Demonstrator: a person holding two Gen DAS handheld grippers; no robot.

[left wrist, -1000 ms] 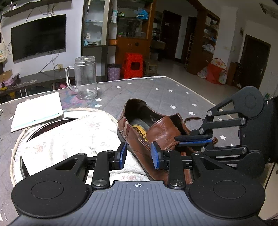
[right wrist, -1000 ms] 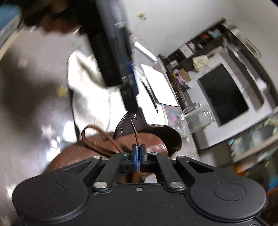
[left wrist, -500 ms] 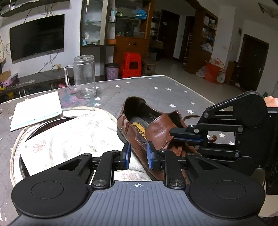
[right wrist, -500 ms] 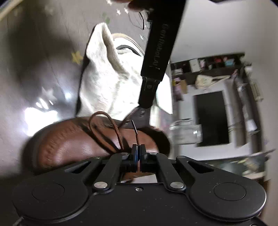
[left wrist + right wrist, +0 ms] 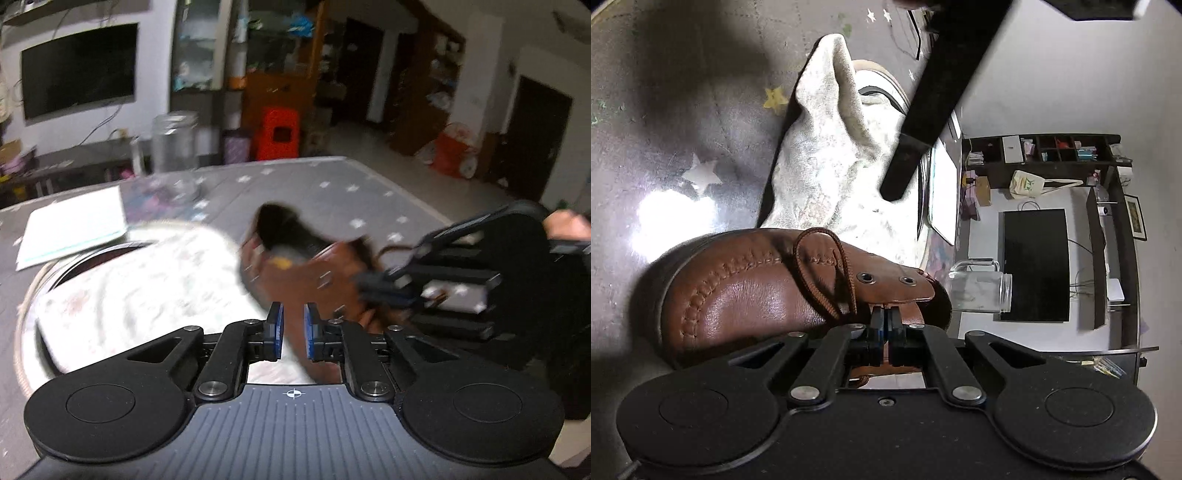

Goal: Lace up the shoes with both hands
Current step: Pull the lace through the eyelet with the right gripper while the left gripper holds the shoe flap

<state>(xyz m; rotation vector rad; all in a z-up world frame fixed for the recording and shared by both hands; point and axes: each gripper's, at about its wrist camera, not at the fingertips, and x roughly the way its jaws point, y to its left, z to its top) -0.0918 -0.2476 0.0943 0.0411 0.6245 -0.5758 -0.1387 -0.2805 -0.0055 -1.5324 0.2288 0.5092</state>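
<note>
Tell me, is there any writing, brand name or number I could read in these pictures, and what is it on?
No text here can be read.
Yellow mark inside the brown shoe: smeared by motion blur, unreadable.
Green print on the cloth bag hanging by the shelf: too small to read.

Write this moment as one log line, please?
left gripper: open, empty | right gripper: shut by brown shoe | lace: loose loop
</note>
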